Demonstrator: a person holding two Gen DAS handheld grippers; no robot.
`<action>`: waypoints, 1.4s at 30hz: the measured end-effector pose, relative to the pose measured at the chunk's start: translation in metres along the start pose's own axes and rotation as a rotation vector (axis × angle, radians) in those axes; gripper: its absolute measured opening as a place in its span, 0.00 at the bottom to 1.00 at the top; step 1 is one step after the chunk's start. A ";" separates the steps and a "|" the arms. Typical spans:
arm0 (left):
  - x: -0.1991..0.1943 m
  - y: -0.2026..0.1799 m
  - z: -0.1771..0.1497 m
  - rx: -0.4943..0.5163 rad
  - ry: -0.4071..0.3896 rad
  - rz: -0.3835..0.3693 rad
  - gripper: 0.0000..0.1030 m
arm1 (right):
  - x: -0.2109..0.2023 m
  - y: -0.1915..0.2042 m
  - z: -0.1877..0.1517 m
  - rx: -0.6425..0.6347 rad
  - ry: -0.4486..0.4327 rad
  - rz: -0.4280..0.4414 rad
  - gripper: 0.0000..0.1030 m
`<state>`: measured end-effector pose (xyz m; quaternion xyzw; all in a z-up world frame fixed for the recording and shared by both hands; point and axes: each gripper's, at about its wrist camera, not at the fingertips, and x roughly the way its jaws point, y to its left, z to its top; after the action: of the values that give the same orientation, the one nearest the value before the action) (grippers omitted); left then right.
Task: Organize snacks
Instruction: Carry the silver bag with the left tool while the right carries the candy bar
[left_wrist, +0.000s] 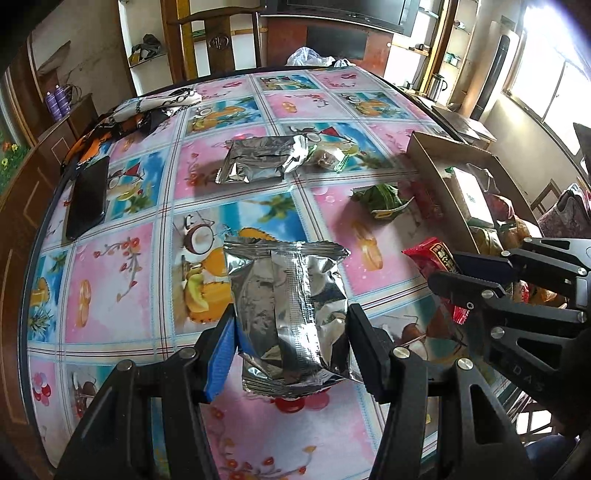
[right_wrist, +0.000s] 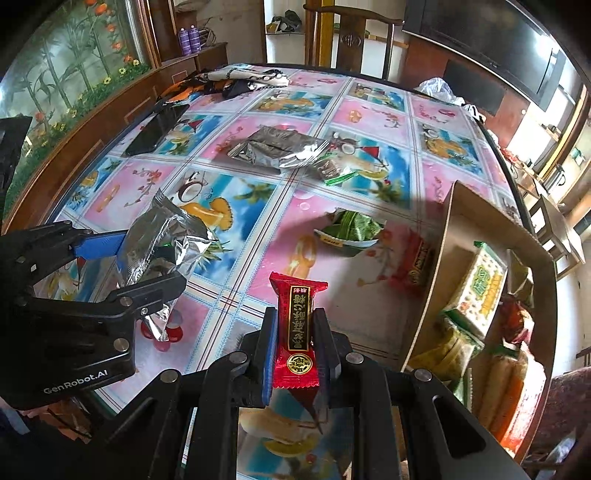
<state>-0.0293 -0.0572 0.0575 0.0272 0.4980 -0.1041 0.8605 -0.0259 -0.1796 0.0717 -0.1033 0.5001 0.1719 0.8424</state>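
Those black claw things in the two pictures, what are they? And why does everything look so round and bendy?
They are grabbers, one in each of a person's hands, each with a wide-eyed camera that bends the picture. The left camera looks along the left gripper, which squeezes a silver snack bag. The right camera looks along the right gripper, shut on a red candy packet. Each picture also shows the other grabber from the side. Under them is a table with a pink and blue fruit cloth. On it lie another silver bag, a green packet, a black phone and a cardboard box already holding snacks.
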 end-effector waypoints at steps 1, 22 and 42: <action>0.000 0.000 0.000 0.001 0.001 0.000 0.55 | -0.001 -0.001 0.000 0.000 -0.002 -0.001 0.19; -0.007 -0.034 0.011 0.039 -0.026 0.008 0.55 | -0.025 -0.024 -0.004 -0.004 -0.064 -0.028 0.19; -0.009 -0.076 0.033 0.118 -0.062 0.002 0.55 | -0.045 -0.065 -0.005 0.050 -0.113 -0.055 0.19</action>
<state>-0.0219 -0.1353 0.0864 0.0750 0.4641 -0.1333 0.8725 -0.0243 -0.2490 0.1085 -0.0859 0.4529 0.1418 0.8760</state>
